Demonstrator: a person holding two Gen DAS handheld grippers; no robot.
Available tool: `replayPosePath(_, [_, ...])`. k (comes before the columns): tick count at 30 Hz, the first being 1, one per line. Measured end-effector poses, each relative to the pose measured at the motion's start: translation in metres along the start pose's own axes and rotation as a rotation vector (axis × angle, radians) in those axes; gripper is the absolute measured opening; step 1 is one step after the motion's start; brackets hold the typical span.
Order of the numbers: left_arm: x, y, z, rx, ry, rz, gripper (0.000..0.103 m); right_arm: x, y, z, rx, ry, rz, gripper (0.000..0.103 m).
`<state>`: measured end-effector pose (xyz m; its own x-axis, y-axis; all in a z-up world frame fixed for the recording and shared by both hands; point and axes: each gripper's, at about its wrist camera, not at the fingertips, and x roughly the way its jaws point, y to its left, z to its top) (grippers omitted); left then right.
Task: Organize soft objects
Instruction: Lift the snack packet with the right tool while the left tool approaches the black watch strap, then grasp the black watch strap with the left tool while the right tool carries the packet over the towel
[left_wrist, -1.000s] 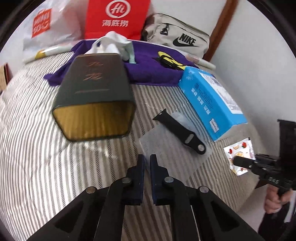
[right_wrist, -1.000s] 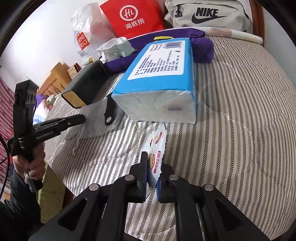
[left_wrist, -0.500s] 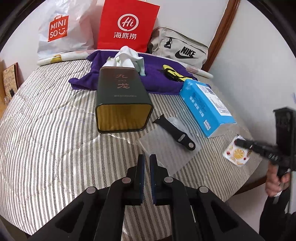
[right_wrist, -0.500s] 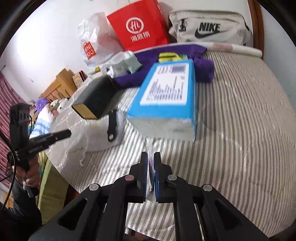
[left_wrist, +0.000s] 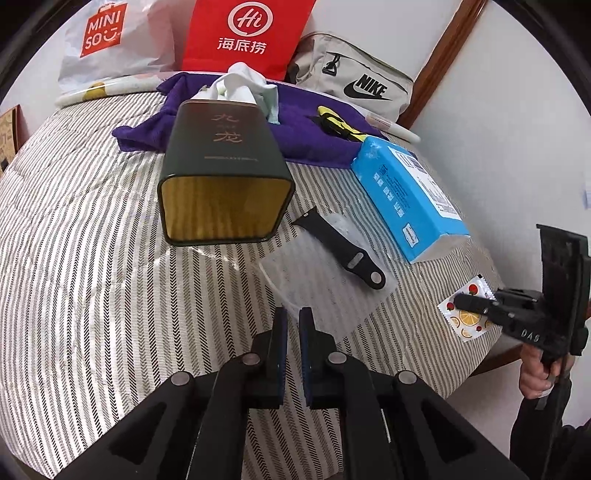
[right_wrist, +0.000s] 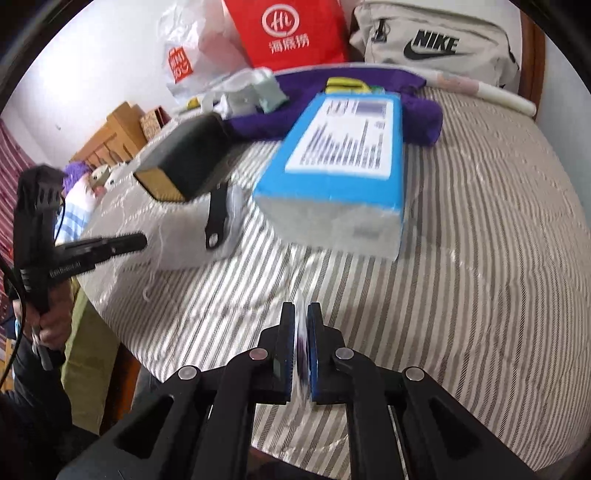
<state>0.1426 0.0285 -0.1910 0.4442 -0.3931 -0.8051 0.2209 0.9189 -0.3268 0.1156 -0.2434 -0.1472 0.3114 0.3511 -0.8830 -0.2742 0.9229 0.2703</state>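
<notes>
On the striped bed, my left gripper (left_wrist: 291, 314) is shut on the near corner of a clear plastic bag (left_wrist: 314, 288); a black watch strap (left_wrist: 340, 243) lies on the bag. From the right wrist view, the left gripper (right_wrist: 142, 240) holds the bag's (right_wrist: 177, 240) edge slightly raised. My right gripper (right_wrist: 301, 310) is shut on a small fruit-print sachet (right_wrist: 300, 332), seen edge-on between the pads. In the left wrist view the right gripper (left_wrist: 461, 301) pinches the sachet (left_wrist: 467, 321) at the bed's right edge. Behind lie a blue tissue pack (left_wrist: 406, 199) and a purple cloth (left_wrist: 295, 136).
A dark green tin (left_wrist: 221, 173) lies on its side mid-bed. At the back stand a red paper bag (left_wrist: 247, 33), a white shopping bag (left_wrist: 107, 37) and a beige pouch (left_wrist: 354, 81). White cloth (left_wrist: 243, 85) and a yellow-black item (left_wrist: 336, 123) rest on the purple cloth. A wall runs along the right.
The right gripper closed on the sachet and raised it from flat to edge-on. The left gripper drew back from the tin, the bag's corner staying at its tips.
</notes>
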Motion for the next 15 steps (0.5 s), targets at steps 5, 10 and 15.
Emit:
replayPosePath(5, [0.001, -0.003, 0.003, 0.003, -0.006, -0.001, 0.016, -0.005, 0.001, -0.006, -0.003, -0.042, -0.004, 0.004])
replayPosePath(10, [0.008, -0.01, 0.014, 0.015, 0.004, 0.023, 0.025, -0.028, 0.002, 0.007, 0.005, -0.111, 0.023, 0.004])
replayPosePath(15, [0.012, -0.027, 0.027, 0.04, 0.004, -0.005, 0.025, -0.049, -0.001, 0.032, -0.001, -0.176, 0.015, 0.004])
